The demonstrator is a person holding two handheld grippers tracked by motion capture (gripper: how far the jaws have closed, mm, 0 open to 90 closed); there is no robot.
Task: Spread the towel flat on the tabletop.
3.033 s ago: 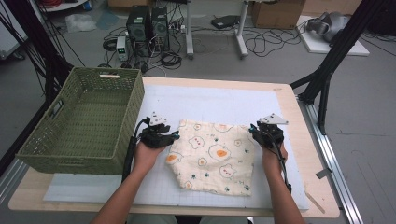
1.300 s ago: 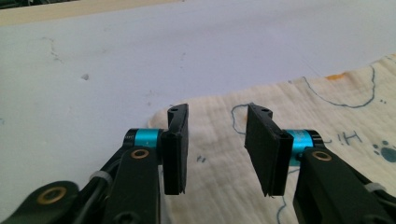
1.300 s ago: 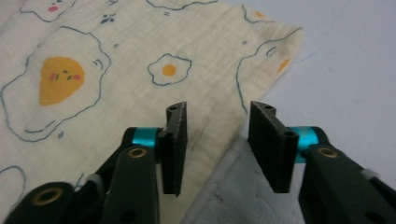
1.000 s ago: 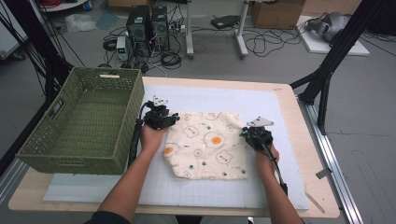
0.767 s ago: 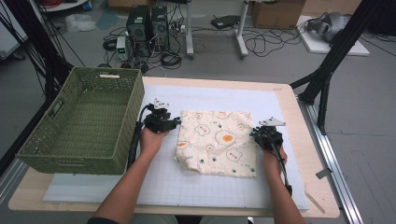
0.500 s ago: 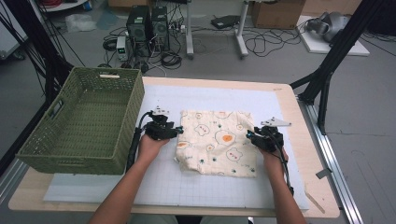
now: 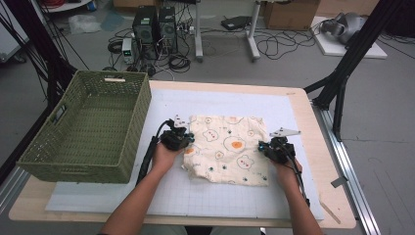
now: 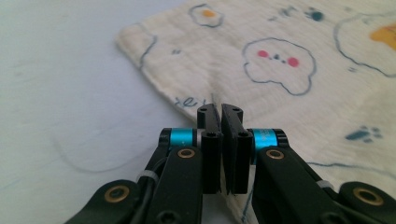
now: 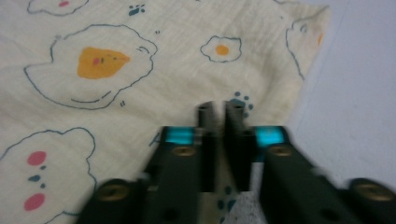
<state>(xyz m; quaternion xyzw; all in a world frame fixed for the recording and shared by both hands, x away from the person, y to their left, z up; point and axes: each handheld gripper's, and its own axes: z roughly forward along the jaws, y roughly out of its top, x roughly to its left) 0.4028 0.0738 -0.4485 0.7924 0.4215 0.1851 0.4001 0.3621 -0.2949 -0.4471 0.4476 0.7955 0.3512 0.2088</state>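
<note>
A cream cloth printed with fried eggs and bear faces lies spread on the white mat, a little rumpled along its near edge. My left gripper is at the cloth's left edge. In the left gripper view its jaws are pressed together with a thin fold of the cloth pinched between them. My right gripper is at the cloth's right edge. Its jaws are blurred and almost together on the cloth, near the hem.
A large green woven basket stands empty on the left of the table, close to my left hand. The wooden table edge runs along the right. Beyond the table, computers and cables lie on the floor.
Both grippers carried the cloth away from me and then back, which spread it flatter. Over the last half second the two grippers drew slightly toward each other.
</note>
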